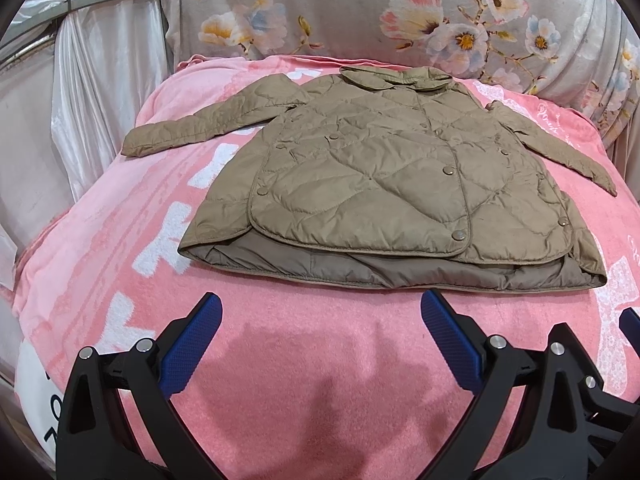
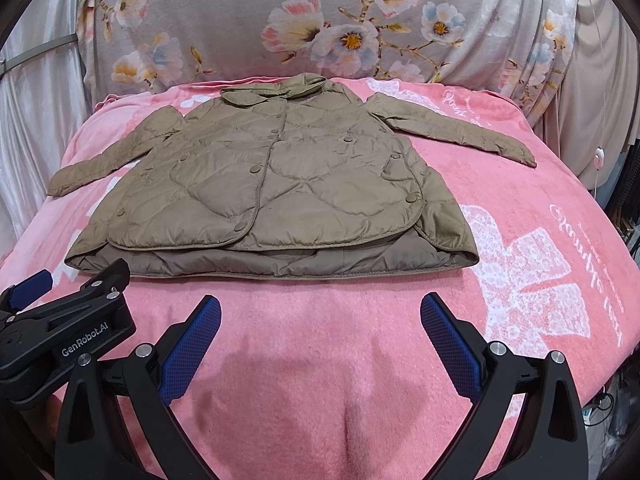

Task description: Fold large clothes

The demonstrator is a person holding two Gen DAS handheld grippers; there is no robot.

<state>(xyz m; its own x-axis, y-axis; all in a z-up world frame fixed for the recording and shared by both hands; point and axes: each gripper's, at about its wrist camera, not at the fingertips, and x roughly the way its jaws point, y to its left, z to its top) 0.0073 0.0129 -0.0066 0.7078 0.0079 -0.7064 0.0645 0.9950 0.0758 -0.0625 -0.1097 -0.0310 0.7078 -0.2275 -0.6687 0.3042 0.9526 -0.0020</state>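
I see the tan quilted jacket (image 1: 384, 184) lying flat and snapped shut at twelve o'clock on the pink blanket (image 1: 304, 380), collar toward the floral cushion (image 1: 360, 12), sleeves spread to ten and two. My left gripper (image 1: 320, 320) hangs above the blanket short of the hem, spread wide with nothing between its blue pads. My right gripper (image 2: 320, 320) is likewise agape, holding nothing, beside it.
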